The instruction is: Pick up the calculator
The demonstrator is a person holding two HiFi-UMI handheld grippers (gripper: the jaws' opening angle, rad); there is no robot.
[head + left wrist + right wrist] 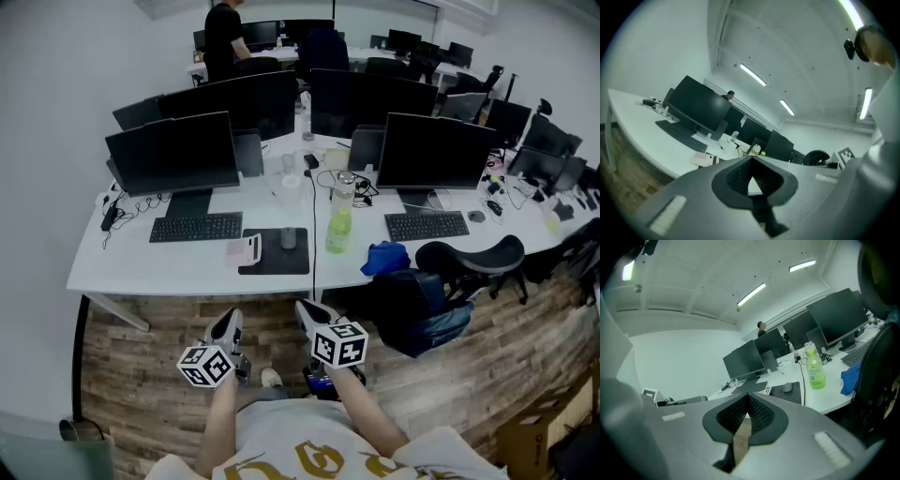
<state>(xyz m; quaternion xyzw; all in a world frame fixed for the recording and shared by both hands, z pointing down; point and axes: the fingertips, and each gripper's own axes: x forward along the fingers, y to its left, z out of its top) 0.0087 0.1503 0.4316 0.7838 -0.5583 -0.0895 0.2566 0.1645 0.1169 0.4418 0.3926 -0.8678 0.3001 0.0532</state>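
The calculator [244, 250] is a small pink slab lying on the white desk [169, 267], at the left edge of a black mouse pad [275, 253]. In the left gripper view the calculator [702, 159] shows as a pale pink block near the desk's front edge. Both grippers hang close to the person's body, well short of the desk and above the wood floor. My left gripper [228, 325] [751, 160] is shut with nothing held. The jaws of my right gripper [314, 312] [749, 395] likewise meet at the tip, with nothing between them.
On the desk stand a keyboard [196, 227], a mouse [288, 238], a green bottle [338, 230], a blue cloth [386, 256] and several monitors [173, 155]. A black chair [469, 258] and a dark bag [422, 305] sit to the right. A person [223, 37] stands far back.
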